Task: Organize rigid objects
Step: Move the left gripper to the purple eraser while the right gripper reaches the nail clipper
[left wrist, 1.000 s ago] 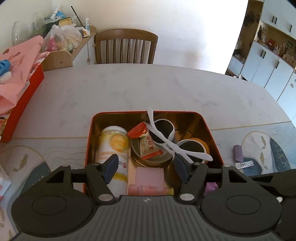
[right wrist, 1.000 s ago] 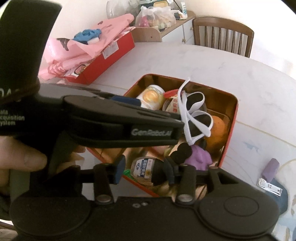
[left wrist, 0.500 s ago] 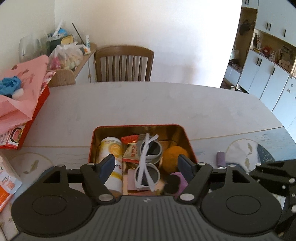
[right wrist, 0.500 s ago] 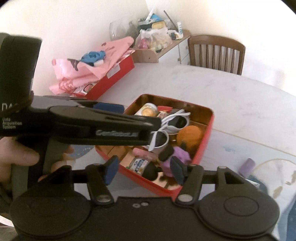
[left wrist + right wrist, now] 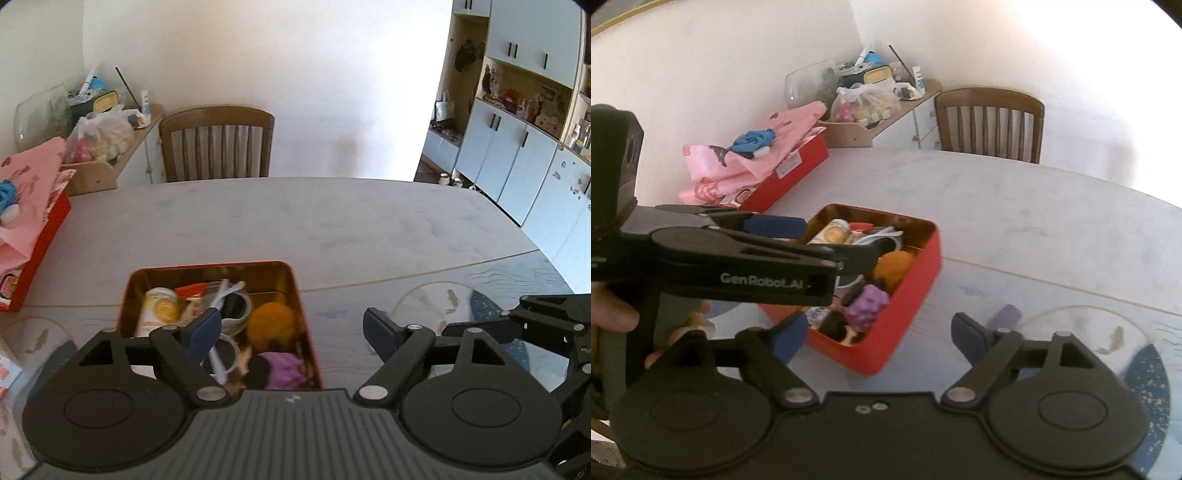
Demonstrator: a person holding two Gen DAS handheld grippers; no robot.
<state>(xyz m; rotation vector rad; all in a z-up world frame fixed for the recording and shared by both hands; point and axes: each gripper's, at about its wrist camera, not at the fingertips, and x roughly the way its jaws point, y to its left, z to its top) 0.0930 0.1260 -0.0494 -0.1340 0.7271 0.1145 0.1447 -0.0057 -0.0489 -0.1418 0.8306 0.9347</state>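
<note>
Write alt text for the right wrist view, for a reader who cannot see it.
A red tin crammed with small objects, among them white sunglasses and a purple toy, sits on a pale table. The right tongs stand open and empty in front; the left tongs reach in from the left.

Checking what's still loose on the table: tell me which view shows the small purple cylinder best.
The right wrist view: the purple cylinder lies on the table right of the red tin. The left wrist view doesn't show it.
</note>
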